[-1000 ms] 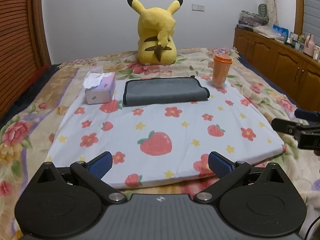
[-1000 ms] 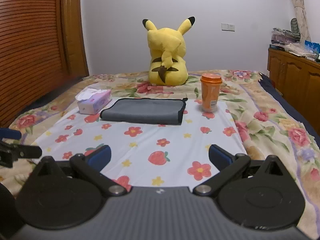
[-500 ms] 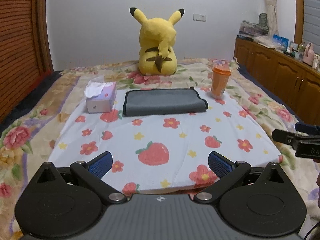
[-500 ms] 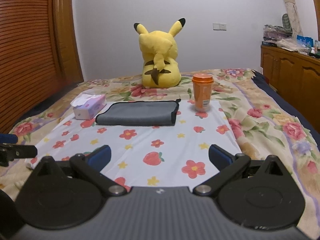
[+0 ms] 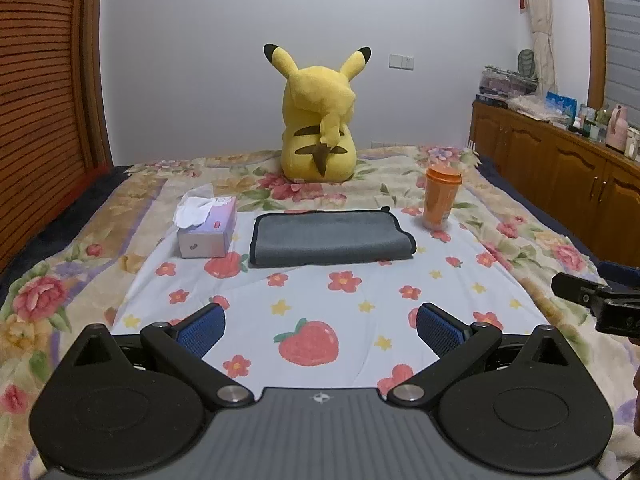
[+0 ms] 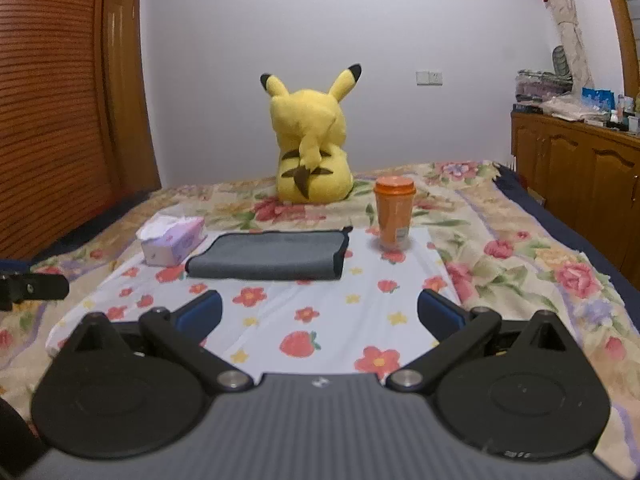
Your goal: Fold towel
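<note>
A grey towel (image 5: 330, 238) with a dark hem lies folded flat at the far end of a white strawberry-print cloth (image 5: 320, 300) on the bed. It also shows in the right wrist view (image 6: 268, 255). My left gripper (image 5: 320, 326) is open and empty, well short of the towel, above the cloth's near edge. My right gripper (image 6: 320, 314) is open and empty, also far back from the towel. The right gripper's tip shows at the right edge of the left wrist view (image 5: 592, 296). The left gripper's tip shows at the left edge of the right wrist view (image 6: 32, 286).
A tissue box (image 5: 206, 226) stands left of the towel and an orange cup (image 5: 440, 198) stands to its right. A yellow plush toy (image 5: 318, 128) sits behind them. Wooden cabinets (image 5: 560, 168) line the right wall and a slatted wooden door (image 5: 40, 120) the left.
Both grippers have drawn back and lowered a little, so the towel, cup and tissue box look slightly lower and farther in view. Both stay open. The towel has not moved.
</note>
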`<state>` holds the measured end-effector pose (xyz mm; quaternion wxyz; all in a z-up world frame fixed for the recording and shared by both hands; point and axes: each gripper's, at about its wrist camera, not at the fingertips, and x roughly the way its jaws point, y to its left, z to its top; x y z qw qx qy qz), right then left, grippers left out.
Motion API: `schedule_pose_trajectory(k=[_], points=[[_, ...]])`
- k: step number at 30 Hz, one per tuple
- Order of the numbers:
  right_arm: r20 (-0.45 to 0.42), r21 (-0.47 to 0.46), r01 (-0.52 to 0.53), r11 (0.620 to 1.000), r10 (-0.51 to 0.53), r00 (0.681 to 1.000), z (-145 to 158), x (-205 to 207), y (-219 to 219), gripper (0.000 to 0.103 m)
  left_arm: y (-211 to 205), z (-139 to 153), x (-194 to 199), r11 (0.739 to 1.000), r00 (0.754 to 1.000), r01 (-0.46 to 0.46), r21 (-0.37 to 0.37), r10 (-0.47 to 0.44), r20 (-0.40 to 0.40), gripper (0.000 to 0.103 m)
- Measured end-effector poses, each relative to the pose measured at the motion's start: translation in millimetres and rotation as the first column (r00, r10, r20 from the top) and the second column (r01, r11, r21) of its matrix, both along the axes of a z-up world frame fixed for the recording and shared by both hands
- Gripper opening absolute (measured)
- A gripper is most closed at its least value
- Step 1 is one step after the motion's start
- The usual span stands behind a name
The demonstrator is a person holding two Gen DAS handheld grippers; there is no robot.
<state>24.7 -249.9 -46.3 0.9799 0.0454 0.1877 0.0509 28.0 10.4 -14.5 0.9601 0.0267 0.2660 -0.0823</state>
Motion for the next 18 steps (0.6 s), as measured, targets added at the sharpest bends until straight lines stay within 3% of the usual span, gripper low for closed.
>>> schedule_pose_trajectory(k=[18], points=[[0.090,0.008,0.024,1.000,-0.025,0.996,12,-7,-8,0.103,-4,17,-8,1.000,0.995,-0.008,0.009,0.007,0.104,0.103]])
